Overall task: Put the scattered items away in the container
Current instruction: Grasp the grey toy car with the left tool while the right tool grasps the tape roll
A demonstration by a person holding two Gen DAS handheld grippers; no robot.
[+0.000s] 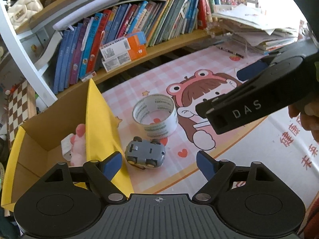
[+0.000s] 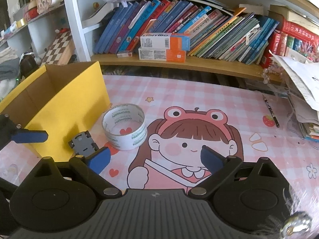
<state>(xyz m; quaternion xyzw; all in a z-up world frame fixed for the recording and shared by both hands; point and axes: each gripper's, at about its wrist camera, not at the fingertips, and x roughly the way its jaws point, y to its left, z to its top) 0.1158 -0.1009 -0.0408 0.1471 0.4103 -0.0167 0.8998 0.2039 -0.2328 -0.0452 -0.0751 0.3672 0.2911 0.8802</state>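
Yellow box point(image 1: 103, 123) on desk point(image 2: 219, 103), toy car point(image 1: 145, 154) just beside box, tape point(image 1: 155, 117) near box, left tongs point(image 1: 159, 162) wide, empty, right tongs point(image 2: 155, 159) wide, empty

Pink checked mat point(image 2: 199, 91) with a cartoon girl in a frog hat point(image 2: 191, 137). Wooden shelf point(image 2: 199, 64) behind, packed with leaning books point(image 2: 219, 37). Two orange-white cartons point(image 2: 164, 48) stacked in front of the books. Paper pile point(image 2: 301, 87) at right, pencil point(image 2: 271, 110) beside it. Chessboard point(image 2: 57, 48) far left. White quilted bag point(image 1: 22, 8) with pearl handle on the upper shelf.
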